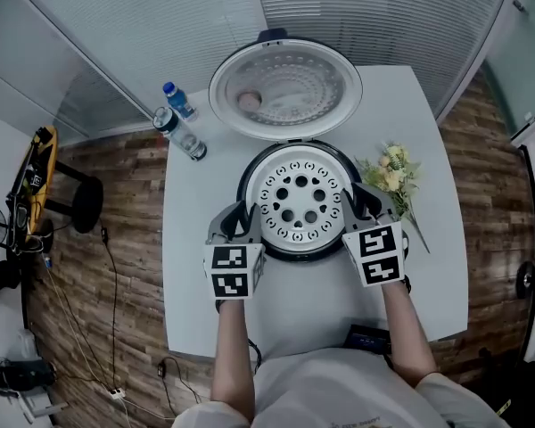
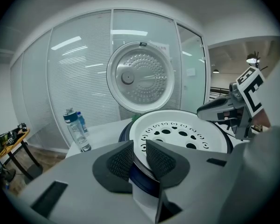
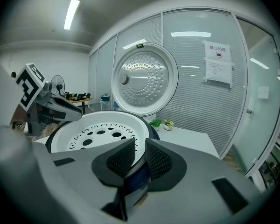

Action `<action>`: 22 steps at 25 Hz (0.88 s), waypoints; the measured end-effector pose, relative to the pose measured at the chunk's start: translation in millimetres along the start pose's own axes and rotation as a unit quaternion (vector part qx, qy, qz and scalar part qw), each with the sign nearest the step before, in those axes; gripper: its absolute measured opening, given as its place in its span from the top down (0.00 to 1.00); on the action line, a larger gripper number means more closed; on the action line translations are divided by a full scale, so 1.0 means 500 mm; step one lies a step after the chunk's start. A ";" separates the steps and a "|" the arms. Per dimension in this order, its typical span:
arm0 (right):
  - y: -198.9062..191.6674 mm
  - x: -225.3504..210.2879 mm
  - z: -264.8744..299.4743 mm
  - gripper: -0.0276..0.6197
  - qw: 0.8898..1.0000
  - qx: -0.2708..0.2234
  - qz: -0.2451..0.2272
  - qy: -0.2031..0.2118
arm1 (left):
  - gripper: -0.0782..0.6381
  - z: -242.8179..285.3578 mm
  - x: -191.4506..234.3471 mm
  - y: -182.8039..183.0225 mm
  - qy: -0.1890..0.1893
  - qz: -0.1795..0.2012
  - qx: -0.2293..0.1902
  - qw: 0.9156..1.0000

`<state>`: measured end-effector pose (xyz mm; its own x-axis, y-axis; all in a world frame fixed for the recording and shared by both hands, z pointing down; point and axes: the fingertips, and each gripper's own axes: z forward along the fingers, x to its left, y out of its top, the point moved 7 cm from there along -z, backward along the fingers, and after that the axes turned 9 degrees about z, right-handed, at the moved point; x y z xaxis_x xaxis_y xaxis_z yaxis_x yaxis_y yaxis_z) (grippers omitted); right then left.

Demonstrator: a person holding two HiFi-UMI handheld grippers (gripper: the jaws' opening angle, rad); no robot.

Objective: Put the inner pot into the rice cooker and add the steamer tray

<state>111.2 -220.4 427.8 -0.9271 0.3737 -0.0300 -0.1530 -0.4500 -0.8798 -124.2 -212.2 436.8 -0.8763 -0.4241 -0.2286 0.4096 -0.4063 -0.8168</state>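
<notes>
— White table [image 1: 192, 266], blinds [image 1: 357, 16] beyond. Where's your steamer tray [image 1: 300, 199]?
— Round, white, dotted with holes, seated in the open rice cooker [image 1: 247, 184]; your left gripper [image 2: 139, 153] and right gripper [image 3: 140, 155] each pinch its near rim.

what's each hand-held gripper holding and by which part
The steamer tray, by its rim: left hand-held gripper at its left edge, right hand-held gripper opposite.

Overhead and two opposed tray [image 1: 300, 199] close-ups
</notes>
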 end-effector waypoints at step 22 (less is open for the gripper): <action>-0.061 -0.027 -0.174 0.92 0.985 -0.042 0.148 0.077 | 0.86 -0.151 -0.076 -0.030 -0.026 -0.085 -0.041 0.995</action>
<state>158.1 -141.2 413.7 -0.8631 0.3573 -0.3570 0.1515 -0.4911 -0.8578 -116.3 -128.7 417.8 -0.9161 -0.3969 -0.0578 0.2329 -0.4091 -0.8822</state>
